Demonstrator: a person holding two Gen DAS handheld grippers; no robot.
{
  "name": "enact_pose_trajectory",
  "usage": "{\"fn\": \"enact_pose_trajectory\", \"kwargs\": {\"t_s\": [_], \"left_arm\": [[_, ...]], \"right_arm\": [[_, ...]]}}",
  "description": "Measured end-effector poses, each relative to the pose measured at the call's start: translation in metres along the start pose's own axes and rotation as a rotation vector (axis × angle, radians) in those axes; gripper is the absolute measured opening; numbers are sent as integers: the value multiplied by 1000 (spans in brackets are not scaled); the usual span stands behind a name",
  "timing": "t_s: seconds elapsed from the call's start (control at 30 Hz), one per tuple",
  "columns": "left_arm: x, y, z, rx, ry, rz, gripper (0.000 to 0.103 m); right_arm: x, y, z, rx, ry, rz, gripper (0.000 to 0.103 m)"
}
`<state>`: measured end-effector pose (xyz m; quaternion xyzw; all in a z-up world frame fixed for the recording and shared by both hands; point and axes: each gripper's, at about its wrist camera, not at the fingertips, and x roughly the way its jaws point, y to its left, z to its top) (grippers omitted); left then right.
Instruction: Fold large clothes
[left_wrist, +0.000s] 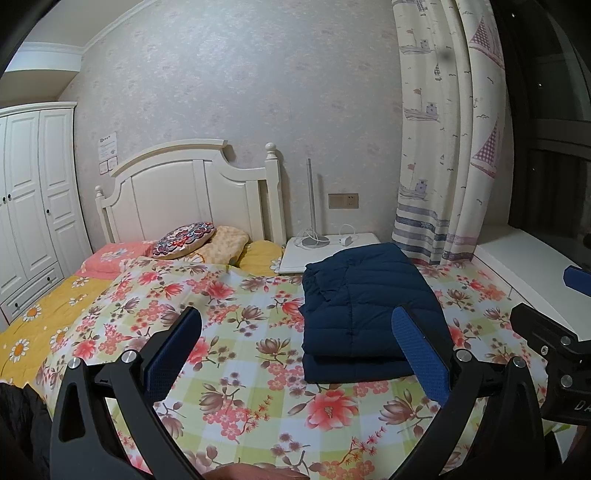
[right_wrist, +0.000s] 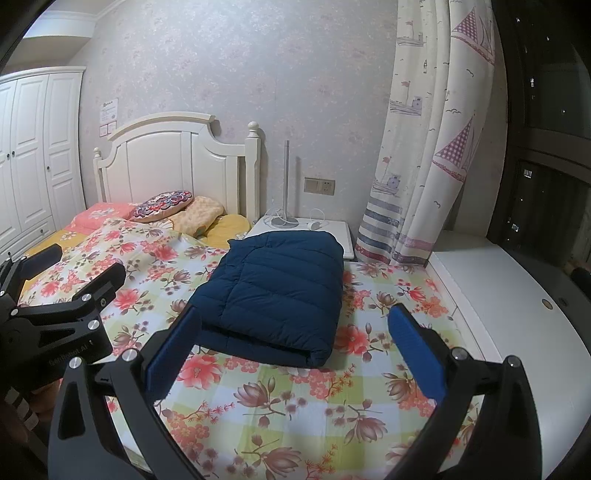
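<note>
Left tongs (left_wrist: 297, 345) are spread wide apart over the flowery bed (left_wrist: 229, 373), gripping nothing. The navy jacket (right_wrist: 275, 295) sits folded toward the bed's right edge, up near the nightstand (right_wrist: 334, 230), and the right tongs (right_wrist: 291, 343) hover just short of it, also wide apart and empty.

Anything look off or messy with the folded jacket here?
Nothing stands out. The navy jacket lies folded in a neat rectangle on the floral bedspread; both tools, left and right, are open and clear of it.
</note>
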<state>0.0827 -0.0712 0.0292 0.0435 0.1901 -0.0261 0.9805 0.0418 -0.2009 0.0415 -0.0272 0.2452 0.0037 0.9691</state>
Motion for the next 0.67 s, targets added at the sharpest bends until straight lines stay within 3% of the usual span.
{"fn": "enact_pose_trajectory", "kwargs": {"t_s": [0.3,0.47,0.57,0.67], "left_arm": [[13,-3,-6,9,29,-15,99],[50,-2,-21,26,104,-57,99],[101,19,-39,50,258,-83,99],[161,93,-59,-27,343,-23,99]], "right_arm": [[11,-1,-9,1,29,16,100],[44,-8,-22,15,97,23,100],[72,-34,-30,38,125,-4,100],[103,-105,-29,83,154,-126,100]]}}
